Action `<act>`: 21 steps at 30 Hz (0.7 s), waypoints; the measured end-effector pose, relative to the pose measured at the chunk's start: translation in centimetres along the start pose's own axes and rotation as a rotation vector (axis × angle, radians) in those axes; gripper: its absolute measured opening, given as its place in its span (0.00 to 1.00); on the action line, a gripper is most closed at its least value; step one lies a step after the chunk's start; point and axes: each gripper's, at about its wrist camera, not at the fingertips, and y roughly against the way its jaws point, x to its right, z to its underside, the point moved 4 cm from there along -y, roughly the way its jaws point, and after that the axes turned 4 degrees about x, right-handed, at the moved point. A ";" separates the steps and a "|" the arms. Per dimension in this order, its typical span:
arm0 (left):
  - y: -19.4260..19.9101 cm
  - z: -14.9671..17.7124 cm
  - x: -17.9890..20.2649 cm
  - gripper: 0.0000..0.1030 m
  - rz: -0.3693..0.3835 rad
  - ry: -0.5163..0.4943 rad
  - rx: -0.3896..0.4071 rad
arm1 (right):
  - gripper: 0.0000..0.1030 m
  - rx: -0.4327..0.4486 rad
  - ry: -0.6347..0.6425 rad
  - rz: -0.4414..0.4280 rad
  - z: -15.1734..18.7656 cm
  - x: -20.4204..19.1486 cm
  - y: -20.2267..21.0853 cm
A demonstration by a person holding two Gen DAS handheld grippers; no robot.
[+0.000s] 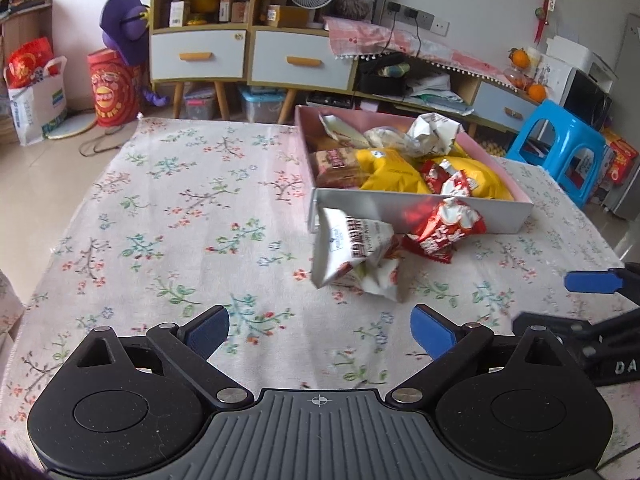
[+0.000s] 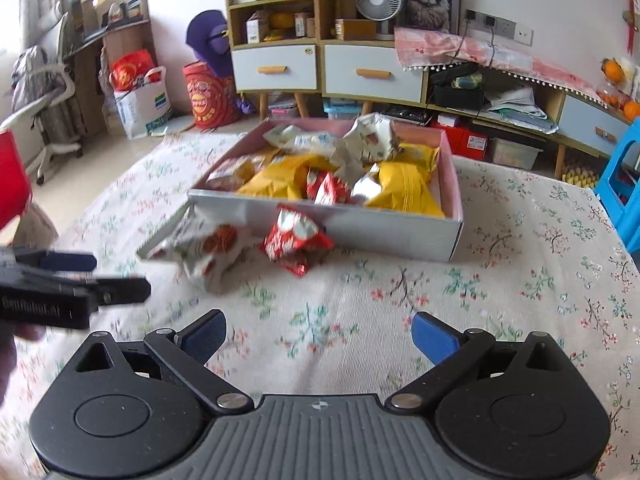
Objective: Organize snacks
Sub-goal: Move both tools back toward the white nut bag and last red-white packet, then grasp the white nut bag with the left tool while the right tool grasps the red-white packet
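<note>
A pink-lined cardboard box [image 1: 420, 210] [image 2: 384, 228] full of yellow, red and white snack packs sits on the floral tablecloth. In front of it lie a white crumpled snack pack [image 1: 356, 252] [image 2: 208, 248] and a red snack pack [image 1: 444, 230] [image 2: 294, 240]. My left gripper [image 1: 320, 334] is open and empty, just short of the white pack. My right gripper [image 2: 319, 338] is open and empty, a little back from both packs. Each gripper shows at the edge of the other's view.
The floral tablecloth [image 1: 180, 220] covers the table. A blue plastic stool [image 1: 560, 148] stands beyond the right edge. Cabinets with drawers [image 1: 248, 56] and red bags [image 1: 114, 88] stand on the floor behind.
</note>
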 end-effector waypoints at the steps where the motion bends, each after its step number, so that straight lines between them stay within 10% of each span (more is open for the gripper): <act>1: -0.1 0.0 -0.1 0.96 -0.011 -0.006 0.005 | 0.89 -0.007 0.016 -0.002 0.3 -0.1 -0.1; 17: -4.6 -1.9 1.4 0.94 0.083 0.131 0.049 | 0.89 -0.010 0.093 -0.001 1.1 -0.6 -2.3; 21: -5.2 -2.3 1.7 0.81 0.087 0.149 0.067 | 0.89 0.004 0.059 0.003 0.6 -0.2 -2.9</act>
